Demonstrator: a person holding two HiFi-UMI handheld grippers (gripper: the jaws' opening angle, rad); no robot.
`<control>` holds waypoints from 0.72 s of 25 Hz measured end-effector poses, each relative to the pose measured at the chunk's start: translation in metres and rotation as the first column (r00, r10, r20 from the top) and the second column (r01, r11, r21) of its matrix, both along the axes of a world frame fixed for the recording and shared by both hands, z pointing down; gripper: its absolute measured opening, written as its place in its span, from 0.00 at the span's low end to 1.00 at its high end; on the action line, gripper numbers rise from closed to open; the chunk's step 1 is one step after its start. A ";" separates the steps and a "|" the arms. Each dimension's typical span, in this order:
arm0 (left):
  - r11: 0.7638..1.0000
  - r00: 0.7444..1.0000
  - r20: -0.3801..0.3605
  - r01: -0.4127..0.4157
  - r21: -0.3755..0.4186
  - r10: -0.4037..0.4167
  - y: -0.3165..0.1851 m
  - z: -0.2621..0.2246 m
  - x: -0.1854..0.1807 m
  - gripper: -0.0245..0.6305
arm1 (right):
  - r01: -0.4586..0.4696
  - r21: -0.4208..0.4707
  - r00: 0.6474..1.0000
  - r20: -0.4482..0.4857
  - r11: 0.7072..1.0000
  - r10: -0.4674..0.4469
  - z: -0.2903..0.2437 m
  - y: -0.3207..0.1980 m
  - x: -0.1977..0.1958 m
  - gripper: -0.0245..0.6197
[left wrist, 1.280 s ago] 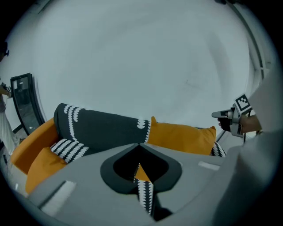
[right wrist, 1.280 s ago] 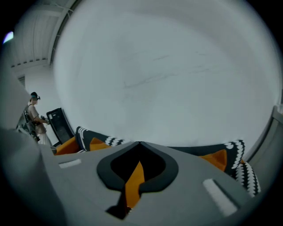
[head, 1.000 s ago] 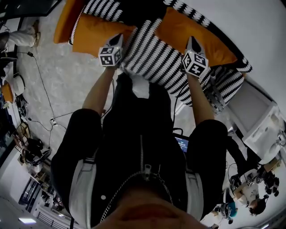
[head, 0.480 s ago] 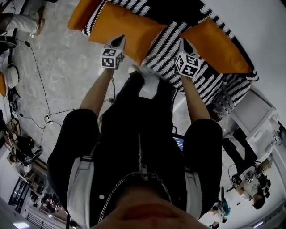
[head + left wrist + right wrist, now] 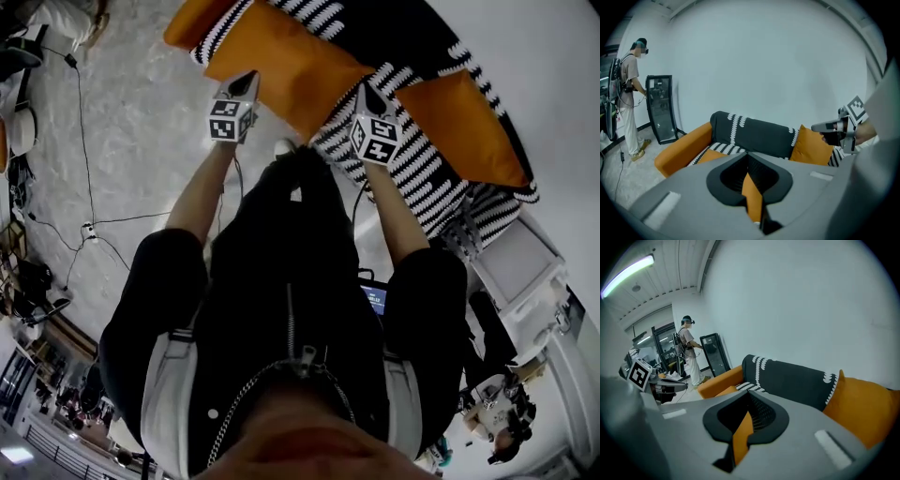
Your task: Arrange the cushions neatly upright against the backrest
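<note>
In the head view, a sofa (image 5: 394, 37) draped in black cloth with white knitted bands is seen at 12 o'clock. A plump rectangular orange cushion (image 5: 291, 75) of smooth fabric is held over the seat. The left gripper (image 5: 249, 79) is clamped on its lower edge at 11 o'clock, and the right gripper (image 5: 366, 91) on its corner at 1 o'clock. A second orange cushion (image 5: 469, 122) is seen at 2 o'clock, above the zigzag-striped seat cover (image 5: 422, 178).

In the left gripper view, the jaws are closed on a thin fold of orange cloth at 6 o'clock. The second cushion is propped upright against the dark backrest (image 5: 754, 133) at 3 o'clock.

In the right gripper view, the ribbed jaws are likewise pinched on an orange fold. The second cushion is seen leaning on the backrest at 4 o'clock.
</note>
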State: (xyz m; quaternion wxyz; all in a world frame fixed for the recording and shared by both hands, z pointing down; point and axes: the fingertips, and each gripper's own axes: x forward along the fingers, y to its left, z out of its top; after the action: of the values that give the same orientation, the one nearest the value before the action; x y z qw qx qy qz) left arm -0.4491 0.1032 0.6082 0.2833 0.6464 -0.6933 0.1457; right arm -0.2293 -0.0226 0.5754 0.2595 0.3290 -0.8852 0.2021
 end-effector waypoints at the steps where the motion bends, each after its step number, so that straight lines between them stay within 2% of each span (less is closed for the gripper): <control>1: 1.000 1.000 -0.004 0.009 0.003 -0.009 0.000 -0.001 -0.004 0.05 | 0.008 -0.001 1.000 -0.008 1.000 -0.008 0.003 -0.001 -0.004 0.04; 5: 1.000 1.000 0.002 0.023 -0.009 -0.023 -0.002 0.001 -0.023 0.05 | -0.010 -0.022 1.000 -0.018 1.000 0.010 0.012 -0.005 -0.015 0.04; 10: 0.999 0.999 -0.041 0.029 -0.038 -0.030 0.015 0.018 -0.060 0.05 | -0.043 -0.049 0.998 -0.056 0.998 0.040 0.024 0.013 -0.035 0.04; 13: 0.997 0.997 -0.069 -0.039 -0.060 0.035 0.030 0.034 -0.080 0.05 | -0.091 -0.047 0.993 -0.079 0.995 0.087 0.033 0.031 -0.050 0.04; 18: 0.978 0.981 -0.005 -0.191 -0.078 0.191 0.052 0.053 -0.131 0.05 | -0.258 -0.031 0.963 -0.085 0.966 0.255 0.038 0.053 -0.075 0.04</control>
State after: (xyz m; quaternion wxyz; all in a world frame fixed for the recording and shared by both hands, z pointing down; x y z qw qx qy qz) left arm -0.5797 0.1555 0.6616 0.2924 0.6983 -0.6219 0.2001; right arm -0.3040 0.0309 0.6130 0.2733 0.4431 -0.8196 0.2393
